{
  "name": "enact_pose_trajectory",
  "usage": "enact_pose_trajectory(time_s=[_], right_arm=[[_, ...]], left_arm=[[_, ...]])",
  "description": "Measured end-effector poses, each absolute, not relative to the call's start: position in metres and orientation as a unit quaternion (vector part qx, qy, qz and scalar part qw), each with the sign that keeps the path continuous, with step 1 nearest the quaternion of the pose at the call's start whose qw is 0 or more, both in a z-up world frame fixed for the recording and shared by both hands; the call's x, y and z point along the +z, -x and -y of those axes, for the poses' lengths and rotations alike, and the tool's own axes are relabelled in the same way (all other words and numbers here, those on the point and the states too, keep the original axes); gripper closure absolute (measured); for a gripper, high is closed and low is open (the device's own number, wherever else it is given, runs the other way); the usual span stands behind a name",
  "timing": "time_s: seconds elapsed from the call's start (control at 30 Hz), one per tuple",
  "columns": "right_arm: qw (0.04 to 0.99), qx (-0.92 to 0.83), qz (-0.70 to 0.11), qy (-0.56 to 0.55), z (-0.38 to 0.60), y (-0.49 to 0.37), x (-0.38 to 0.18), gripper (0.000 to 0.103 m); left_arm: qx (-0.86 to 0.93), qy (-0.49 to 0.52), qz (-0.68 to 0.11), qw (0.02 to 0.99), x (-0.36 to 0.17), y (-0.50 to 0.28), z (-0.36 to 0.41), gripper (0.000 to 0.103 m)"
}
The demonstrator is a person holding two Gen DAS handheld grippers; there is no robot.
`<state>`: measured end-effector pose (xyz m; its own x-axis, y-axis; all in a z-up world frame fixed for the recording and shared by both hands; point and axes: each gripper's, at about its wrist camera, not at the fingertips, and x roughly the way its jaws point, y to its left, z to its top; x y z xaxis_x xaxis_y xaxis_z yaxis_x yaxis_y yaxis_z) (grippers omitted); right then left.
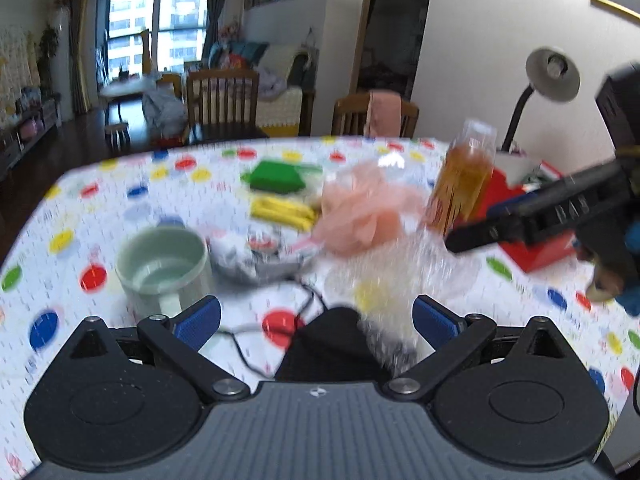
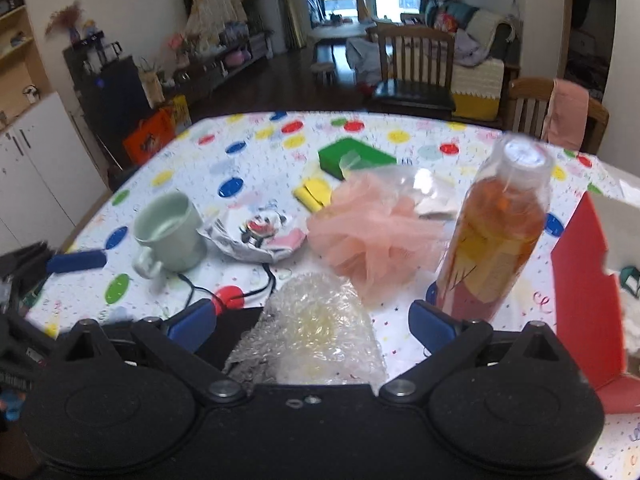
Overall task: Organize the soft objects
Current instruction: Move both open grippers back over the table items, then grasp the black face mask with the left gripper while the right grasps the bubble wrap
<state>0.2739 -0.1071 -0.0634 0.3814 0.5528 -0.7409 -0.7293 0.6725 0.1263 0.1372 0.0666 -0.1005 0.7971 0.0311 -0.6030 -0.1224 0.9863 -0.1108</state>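
Both grippers hover over the near edge of the bench point(image 2: 256, 128), fingers spread wide, nothing held. Right gripper point(image 2: 312, 322) has the bubble wrap point(image 2: 316, 328) lying right between its fingers, just ahead and below; the wad runs roughly front to back, toward the pink pouf point(image 2: 372, 228). My read: the right is the nearer one for the wrap, and a straight drop and close would do it.

Left gripper point(image 1: 316, 320) looks at the same wrap point(image 1: 384, 280) from the other side, offset toward its right finger and blurred. A black soft thing point(image 1: 332, 340) sits under the middle of the left fingers; I can't tell what it is.

Other soft things, further toward the middle of the bench: pouf point(image 1: 360, 216), a printed pouch point(image 2: 260, 236) with a black cord point(image 2: 240, 294), a yellow cloth point(image 2: 314, 194), a green sponge point(image 2: 352, 156) toward the far edge.

In the way: the bottle point(image 2: 496, 232) stands upright just ahead of the right gripper's right finger, close enough to tip on a wide swing. The red box point(image 2: 580, 288) is at the right edge. The mug point(image 2: 168, 232) stands upright near the left edge, clear of the wrap. The cord runs close by the wrap's left side, a likely snag.
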Motion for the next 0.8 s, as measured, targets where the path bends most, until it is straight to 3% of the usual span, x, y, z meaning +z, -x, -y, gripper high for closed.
enact_pose_trajectory(time_s=[0.4, 0.8], right_arm=[[0.809, 0.367, -0.449, 0.104, 0.086, -0.296, -0.097, 0.003], [0.800, 0.352, -0.472, 0.117, 0.076, -0.297, -0.118, 0.019]], left_arm=[[-0.003, 0.063, -0.371, 0.926, -0.153, -0.139, -0.064, 0.000], [-0.032, 0.050, -0.405, 0.912, -0.183, -0.154, -0.061, 0.001]])
